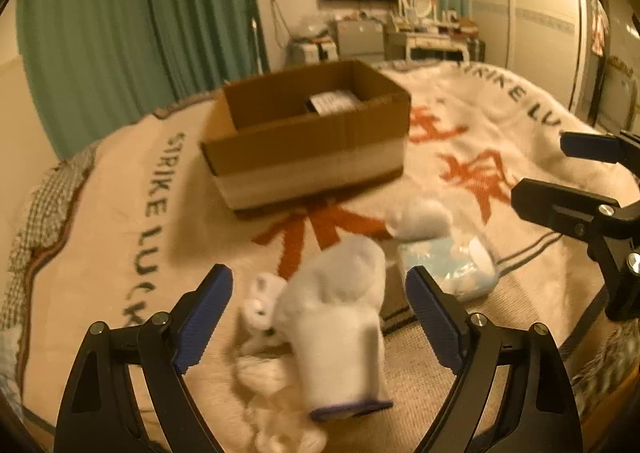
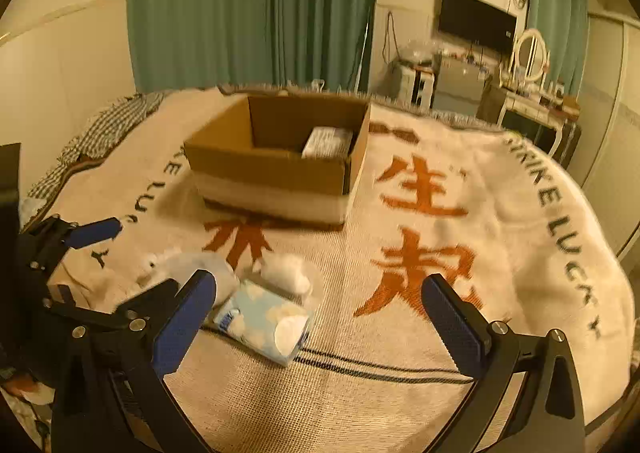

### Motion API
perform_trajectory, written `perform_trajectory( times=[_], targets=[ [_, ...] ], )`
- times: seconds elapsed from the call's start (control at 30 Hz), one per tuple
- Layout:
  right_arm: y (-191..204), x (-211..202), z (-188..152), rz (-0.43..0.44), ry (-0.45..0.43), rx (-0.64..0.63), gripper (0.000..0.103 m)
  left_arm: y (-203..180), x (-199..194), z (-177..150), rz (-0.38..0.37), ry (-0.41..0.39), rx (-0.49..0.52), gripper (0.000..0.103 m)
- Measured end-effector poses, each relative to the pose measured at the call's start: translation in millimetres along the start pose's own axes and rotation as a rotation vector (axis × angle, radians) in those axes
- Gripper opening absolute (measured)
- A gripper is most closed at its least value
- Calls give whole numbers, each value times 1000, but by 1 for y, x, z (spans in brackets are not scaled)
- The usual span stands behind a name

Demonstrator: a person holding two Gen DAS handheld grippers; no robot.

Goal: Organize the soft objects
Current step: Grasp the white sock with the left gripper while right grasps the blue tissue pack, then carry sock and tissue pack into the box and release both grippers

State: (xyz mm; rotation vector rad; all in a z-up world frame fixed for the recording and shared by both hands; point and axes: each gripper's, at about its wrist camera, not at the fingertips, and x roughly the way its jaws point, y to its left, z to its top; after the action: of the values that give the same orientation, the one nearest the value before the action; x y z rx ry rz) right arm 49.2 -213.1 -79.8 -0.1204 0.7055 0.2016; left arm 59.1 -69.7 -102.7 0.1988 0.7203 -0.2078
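Note:
An open cardboard box stands on the bed blanket and holds a white packet; it also shows in the right wrist view with the packet. My left gripper is open, its jaws on either side of a white sock with a blue cuff. A small white plush toy lies beside the sock. A light-blue tissue pack and a white fluffy ball lie on the blanket. My right gripper is open and empty above the tissue pack.
The cream blanket with orange characters and "STRIKE LUCKY" lettering covers the bed. More white cloth lies under the left gripper. Green curtains, a TV and a dresser stand beyond the bed.

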Motion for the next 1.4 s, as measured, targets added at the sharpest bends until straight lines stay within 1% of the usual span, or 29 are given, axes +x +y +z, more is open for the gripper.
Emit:
perform_trajectory(
  times=[0.03, 0.07, 0.2, 0.27, 0.33, 0.4, 0.5, 0.63, 0.73, 0.83, 0.87, 0.9, 0.93, 0.97, 1.03, 1.23, 1.3, 1.4],
  targets=[
    [-1, 6, -3, -1, 9, 3, 103, -3, 7, -1, -7, 11, 5, 80],
    [-1, 11, -6, -5, 18, 1, 103, -3, 11, -2, -8, 17, 11, 72],
    [-1, 26, -14, -21, 36, -5, 103, -6, 32, -7, -18, 56, 41, 71],
    [-2, 32, -18, -13, 44, 9, 103, -7, 44, -11, -32, 100, 63, 71],
    [-2, 37, -20, 2, 57, 21, 103, -7, 49, -15, -3, 121, 88, 71],
    [-1, 39, -23, 6, 59, 29, 103, -2, 43, -16, -30, 113, 74, 58],
    [5, 43, -28, 12, 67, 22, 103, 10, 31, -14, -74, 87, 31, 51],
    [16, 57, -32, 29, 98, -3, 103, 27, 16, -9, -100, 55, -18, 51],
    [28, 70, -36, 63, 126, -22, 103, 36, 8, -6, -95, 38, -33, 51],
    [39, 80, -38, 66, 145, -53, 102, 42, 5, -5, -90, 33, -48, 51],
    [42, 83, -39, 62, 153, -63, 100, 43, 4, -4, -89, 34, -52, 51],
    [44, 85, -40, 63, 161, -68, 91, 44, 3, -4, -90, 34, -58, 51],
    [45, 87, -42, 67, 169, -69, 86, 45, 1, -4, -93, 30, -62, 51],
    [45, 87, -42, 71, 173, -68, 86, 45, -1, -4, -91, 27, -63, 51],
    [44, 81, -41, 87, 160, -59, 85, 45, -7, -4, -89, 18, -61, 51],
    [42, 44, -31, 93, 88, -44, 83, 40, -24, -4, -99, 16, -60, 51],
    [39, 28, -27, 103, 65, -29, 83, 39, -33, -2, -96, -4, -58, 51],
    [40, 9, -24, 91, 32, -39, 82, 40, -50, 4, -102, -38, -70, 51]
  ],
)
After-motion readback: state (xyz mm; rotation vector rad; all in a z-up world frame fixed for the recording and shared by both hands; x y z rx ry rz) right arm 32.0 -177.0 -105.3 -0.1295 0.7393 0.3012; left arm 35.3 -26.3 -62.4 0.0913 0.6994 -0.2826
